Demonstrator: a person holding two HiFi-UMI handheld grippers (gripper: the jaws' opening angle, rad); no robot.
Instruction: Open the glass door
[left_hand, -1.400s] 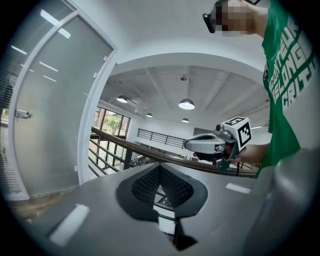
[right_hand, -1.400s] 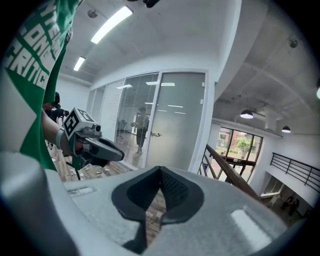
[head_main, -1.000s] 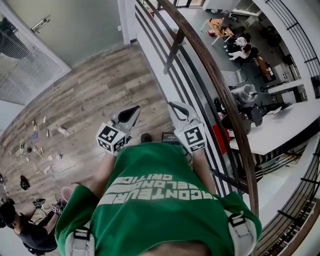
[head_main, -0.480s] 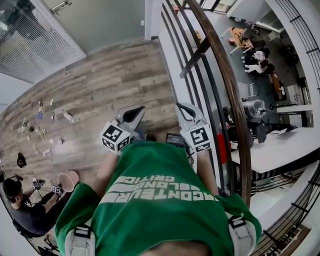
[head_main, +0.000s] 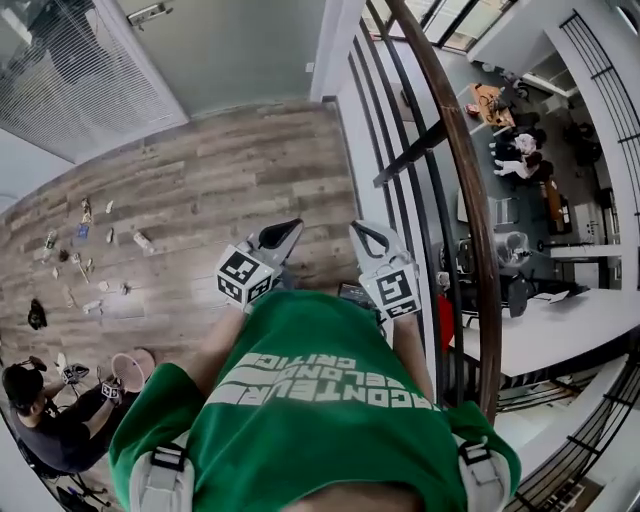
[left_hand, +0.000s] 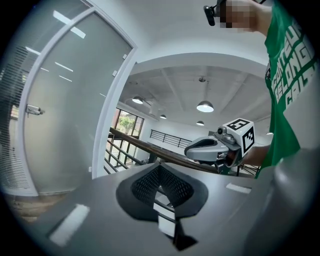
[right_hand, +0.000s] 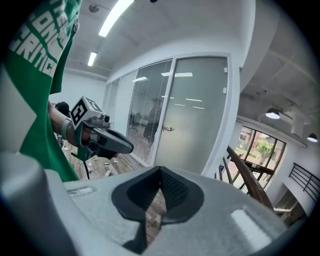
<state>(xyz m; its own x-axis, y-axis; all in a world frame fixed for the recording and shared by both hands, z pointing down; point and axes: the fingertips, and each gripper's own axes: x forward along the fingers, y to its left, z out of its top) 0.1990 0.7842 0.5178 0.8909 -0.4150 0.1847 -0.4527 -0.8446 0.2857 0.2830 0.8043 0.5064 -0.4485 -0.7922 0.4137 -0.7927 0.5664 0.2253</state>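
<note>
**Head view.** The glass door (head_main: 235, 50) is at the top of the frame, ahead and a little to my left. It is well apart from both tools, with plank floor (head_main: 200, 190) in between. Its lever handle (head_main: 150, 13) sits at the panel's left edge, just beside the glass wall with blinds (head_main: 60, 80). The left gripper (head_main: 285, 230) and right gripper (head_main: 360, 233) are held side by side in front of my chest, both pointing forward. A wooden railing (head_main: 455, 170) runs along my right. Each gripper reads as a single closed beak.

**Left gripper view.** The jaws are pressed together with nothing between them. The door lies up and to the left of the jaw line — a pale frosted panel in a white frame, upright, and it looks closed. The handle shows as a short lever lying horizontal at mid-height near the left edge.

**Right gripper view.** The jaws are together here too, and empty. The door stands beyond the tips and slightly right, with the handle on its left edge, again horizontal.

**Judgement.** The handle lies forward-left, so the left gripper is the nearer one — the walk-up is not yet done. The jaws must part before they can take the lever across its long axis.
</note>
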